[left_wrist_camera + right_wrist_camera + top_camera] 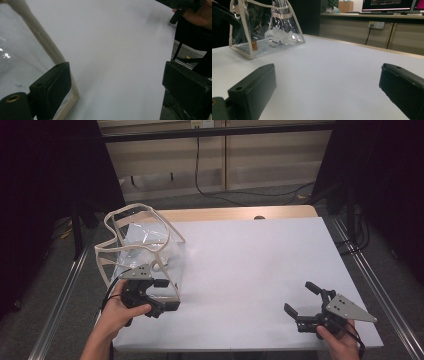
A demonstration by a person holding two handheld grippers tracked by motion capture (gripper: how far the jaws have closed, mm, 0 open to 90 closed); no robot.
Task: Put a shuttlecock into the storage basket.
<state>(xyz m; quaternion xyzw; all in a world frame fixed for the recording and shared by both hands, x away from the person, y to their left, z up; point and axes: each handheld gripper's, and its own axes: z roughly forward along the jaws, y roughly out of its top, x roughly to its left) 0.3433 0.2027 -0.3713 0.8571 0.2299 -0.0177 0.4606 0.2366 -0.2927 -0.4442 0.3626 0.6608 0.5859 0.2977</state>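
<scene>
Left gripper (167,295), jaws spread wide, sits at the near corner of the clear bag (142,250) on the table's (250,270) left side. Bag stands upright; shuttlecock (277,36) lies inside. Right gripper (306,301) also spread, well apart. Risk: nudging the cream-trimmed edge could tip the light bag.

Surface (250,265) bare across middle and right: wide free passage. Clear bag (142,252) blocks near-left corner, beside left gripper (167,296). Right gripper (302,301) unobstructed.
</scene>
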